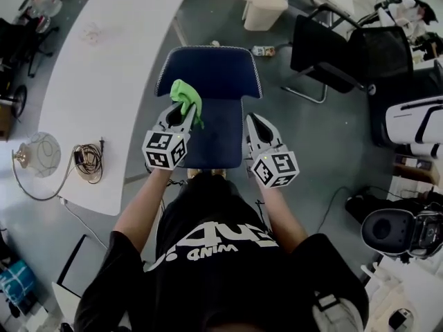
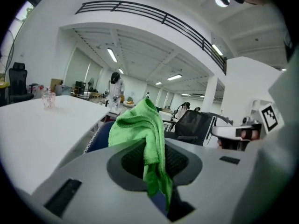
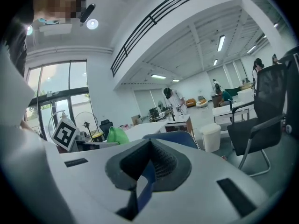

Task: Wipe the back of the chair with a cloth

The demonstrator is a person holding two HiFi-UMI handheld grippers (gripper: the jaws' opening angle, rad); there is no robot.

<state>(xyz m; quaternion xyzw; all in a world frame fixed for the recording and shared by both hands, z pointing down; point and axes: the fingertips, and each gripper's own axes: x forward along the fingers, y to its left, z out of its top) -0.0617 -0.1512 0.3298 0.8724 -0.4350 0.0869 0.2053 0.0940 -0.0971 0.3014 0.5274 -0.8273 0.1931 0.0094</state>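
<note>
A long white bench (image 1: 104, 81) runs up the left side of the grey floor (image 1: 325, 158). To its right, straight in front of the person, stands the blue chair (image 1: 214, 71), its padded edge trimmed with pale stitching. Two black chairs (image 1: 346, 50) stand well apart from it at the upper right, with a white bin (image 1: 265, 7) beyond them.

The person's arms reach forward, one gripper in each hand, both held over the blue upholstery. The left gripper (image 1: 178, 113) is clamped on the green cloth (image 1: 187, 97). In the left gripper view the cloth bunches up above the jaw tips and a tail of it hangs down between the jaws. From the head view the cloth lies over the left part of the chair, near its broad far section. Whether it touches the fabric cannot be told from this steep angle.

The right gripper (image 1: 253, 121) is level with the left one and just to its right. Its jaws appear to meet at the tips with nothing between them, and only blue chair fabric shows through the slit lower down.

A coil of cable (image 1: 88, 159) lies on the near end of the bench.
</note>
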